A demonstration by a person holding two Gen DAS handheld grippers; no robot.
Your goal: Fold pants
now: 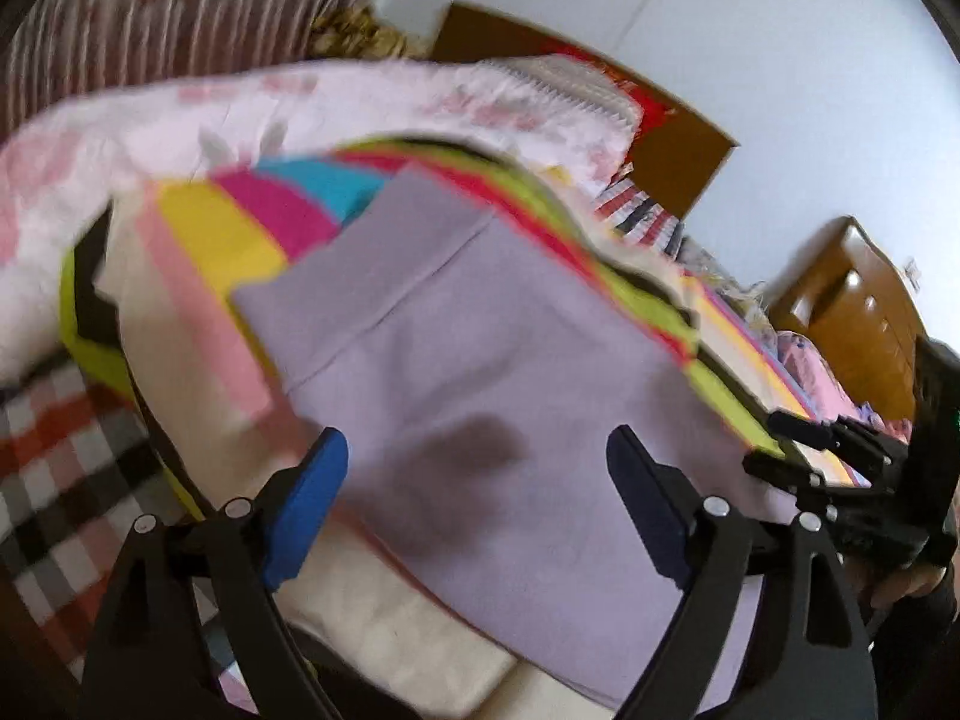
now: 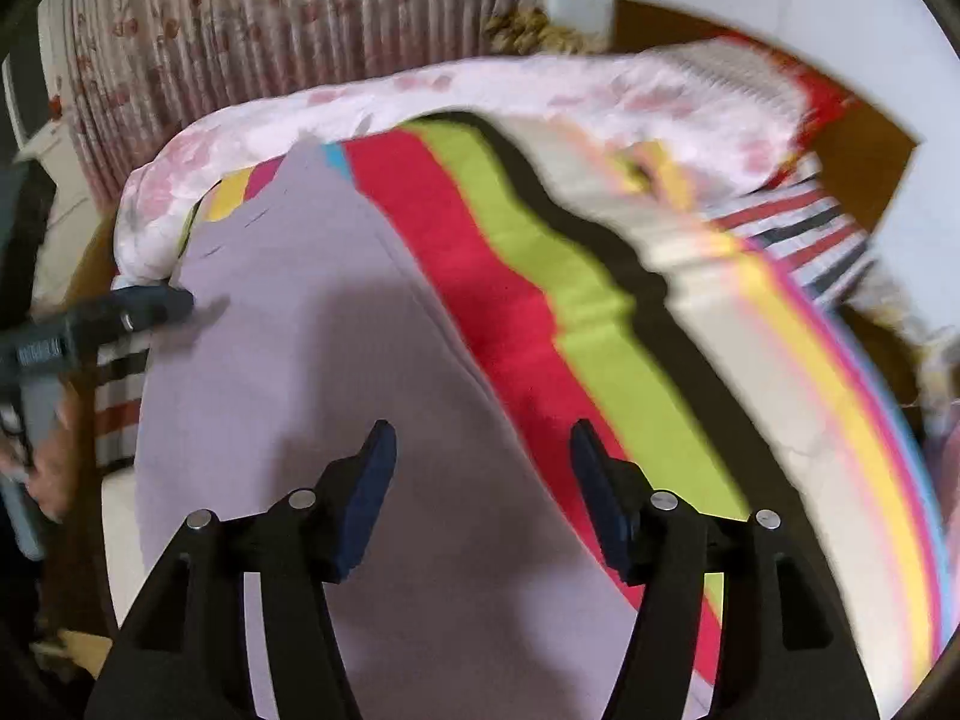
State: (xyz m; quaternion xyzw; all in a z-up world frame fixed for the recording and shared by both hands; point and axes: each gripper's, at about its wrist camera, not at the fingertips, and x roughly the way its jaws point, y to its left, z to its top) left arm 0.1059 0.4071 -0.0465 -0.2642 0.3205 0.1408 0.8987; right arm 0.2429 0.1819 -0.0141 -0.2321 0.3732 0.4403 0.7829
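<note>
Lilac pants (image 1: pixel 480 348) lie flat on a bed over a rainbow-striped sheet (image 1: pixel 240 222). They also show in the right wrist view (image 2: pixel 288 396), stretching away from me. My left gripper (image 1: pixel 477 462) is open and empty, hovering just above the pants. My right gripper (image 2: pixel 483 450) is open and empty above the pants near their right edge. The right gripper shows at the right edge of the left wrist view (image 1: pixel 840 456). The left gripper shows at the left of the right wrist view (image 2: pixel 138 312), at the pants' far corner.
A pink floral quilt (image 2: pixel 540 96) is bunched along the far side of the bed. A striped pillow (image 2: pixel 804 222) lies at the right. A wooden headboard (image 1: pixel 678 138) and cabinet (image 1: pixel 858 312) stand by the wall. A curtain (image 2: pixel 270 18) hangs behind.
</note>
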